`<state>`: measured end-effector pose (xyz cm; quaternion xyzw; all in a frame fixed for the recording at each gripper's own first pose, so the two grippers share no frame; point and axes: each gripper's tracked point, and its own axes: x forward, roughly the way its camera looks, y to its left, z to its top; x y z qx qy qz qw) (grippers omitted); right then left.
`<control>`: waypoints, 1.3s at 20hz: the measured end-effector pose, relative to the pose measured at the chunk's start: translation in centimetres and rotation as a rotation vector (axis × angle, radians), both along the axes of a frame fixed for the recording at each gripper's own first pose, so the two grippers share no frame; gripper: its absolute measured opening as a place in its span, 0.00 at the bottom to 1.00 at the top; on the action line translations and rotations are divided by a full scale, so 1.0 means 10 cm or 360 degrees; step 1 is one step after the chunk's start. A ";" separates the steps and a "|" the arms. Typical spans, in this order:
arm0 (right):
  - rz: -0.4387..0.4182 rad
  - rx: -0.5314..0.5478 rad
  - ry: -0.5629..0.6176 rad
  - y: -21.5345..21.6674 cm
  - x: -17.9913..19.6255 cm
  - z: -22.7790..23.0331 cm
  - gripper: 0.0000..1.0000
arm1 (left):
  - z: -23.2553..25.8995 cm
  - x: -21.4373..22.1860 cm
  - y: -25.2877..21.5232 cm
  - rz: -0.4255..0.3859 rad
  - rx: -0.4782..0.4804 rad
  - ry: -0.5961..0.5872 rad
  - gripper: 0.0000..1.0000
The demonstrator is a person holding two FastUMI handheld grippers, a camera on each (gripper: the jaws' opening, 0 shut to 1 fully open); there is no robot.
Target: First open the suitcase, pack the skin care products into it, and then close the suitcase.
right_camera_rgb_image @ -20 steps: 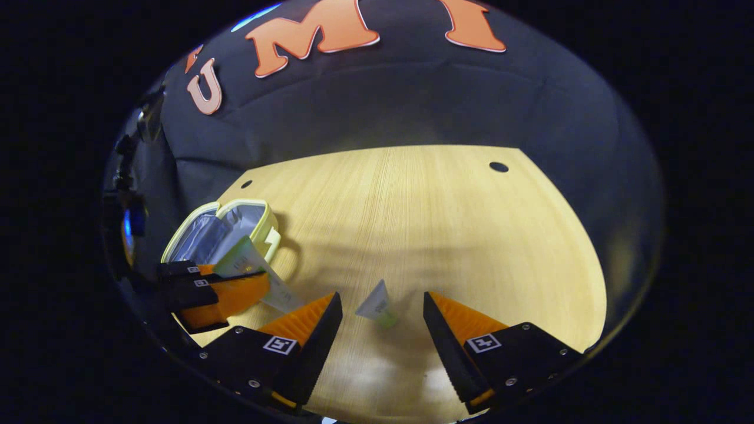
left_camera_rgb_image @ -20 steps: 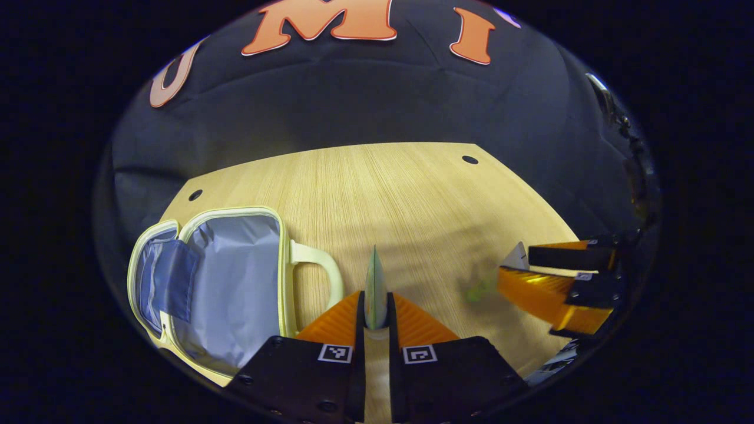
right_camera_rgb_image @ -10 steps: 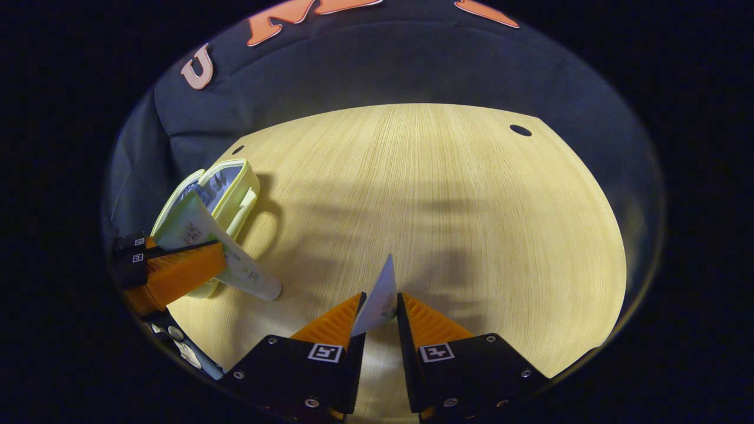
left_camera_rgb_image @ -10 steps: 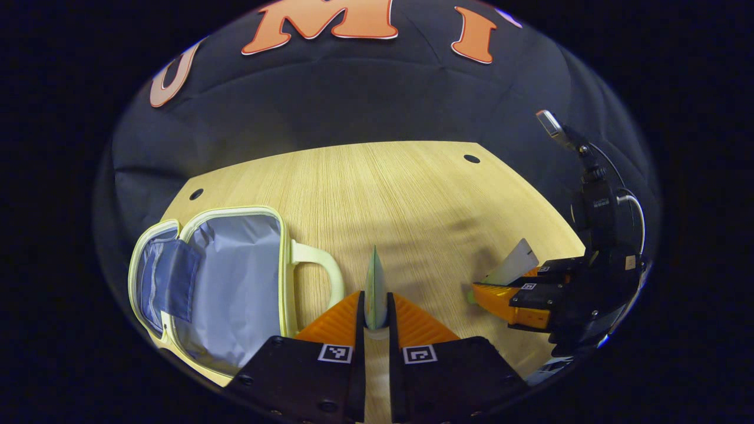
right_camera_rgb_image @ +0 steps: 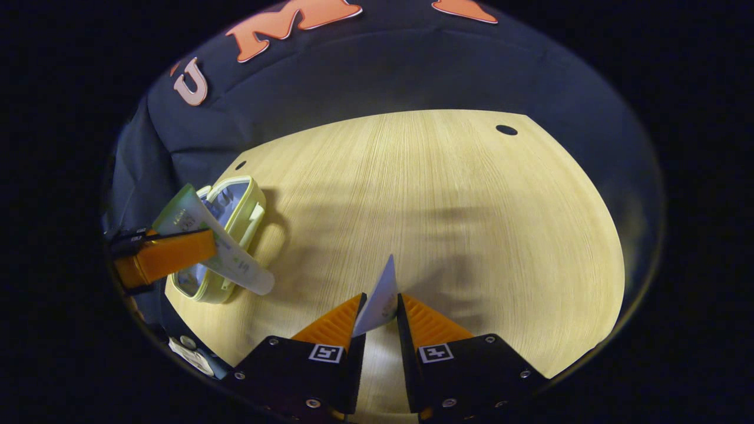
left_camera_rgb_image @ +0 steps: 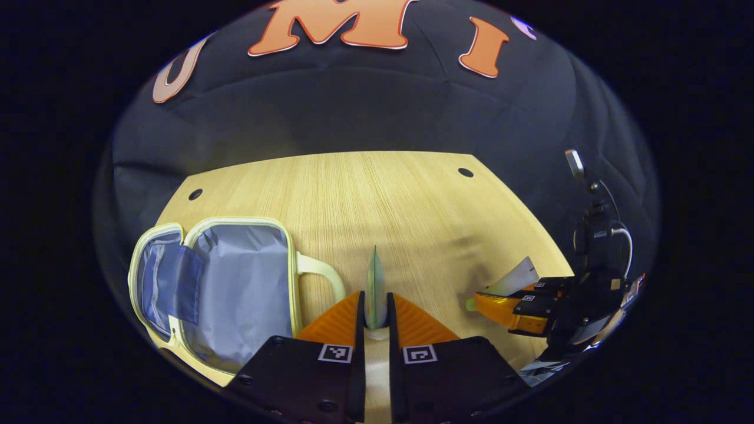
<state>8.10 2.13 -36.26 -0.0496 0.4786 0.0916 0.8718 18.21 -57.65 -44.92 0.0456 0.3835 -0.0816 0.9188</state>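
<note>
The small pale-yellow suitcase [left_camera_rgb_image: 235, 282] lies open on the wooden table at the left, its grey-blue lining showing and its handle [left_camera_rgb_image: 321, 274] facing me. My left gripper [left_camera_rgb_image: 375, 306] is shut on a pale green tube [left_camera_rgb_image: 374, 282], seen edge-on, held to the right of the case. In the right gripper view that same large tube [right_camera_rgb_image: 224, 253] hangs over the suitcase [right_camera_rgb_image: 232, 235]. My right gripper [right_camera_rgb_image: 380, 303] is shut on a small white tube [right_camera_rgb_image: 382, 291] above the table; the left gripper view shows it as the small tube [left_camera_rgb_image: 512, 277] at the right.
The wooden table [right_camera_rgb_image: 442, 206] has small round holes near its far corners [right_camera_rgb_image: 506, 129]. A camera mount with a cable [left_camera_rgb_image: 598, 235] rises over the other gripper at the right of the left gripper view. The black booth wall stands behind the table.
A second ago my right gripper was open around the small tube on the table; it has shut on it and lifted it. The left gripper holds its tube steady and has risen slightly.
</note>
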 end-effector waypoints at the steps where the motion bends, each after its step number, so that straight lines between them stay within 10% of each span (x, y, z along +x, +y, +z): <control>1: -0.0003 0.0003 -0.0007 -0.01 0.00 0.04 0.33 | 0.09 -0.02 0.02 -0.0007 -0.0002 -0.0004 0.17; 15: -0.0144 0.0048 -0.0093 0.65 -0.15 0.20 0.33 | 0.88 -0.23 1.37 -0.0012 -0.0088 0.0133 0.17; 26: -0.0438 -0.0017 -0.0129 1.18 -0.55 0.12 0.33 | 0.19 -0.14 2.47 -0.0281 0.0198 0.0617 0.17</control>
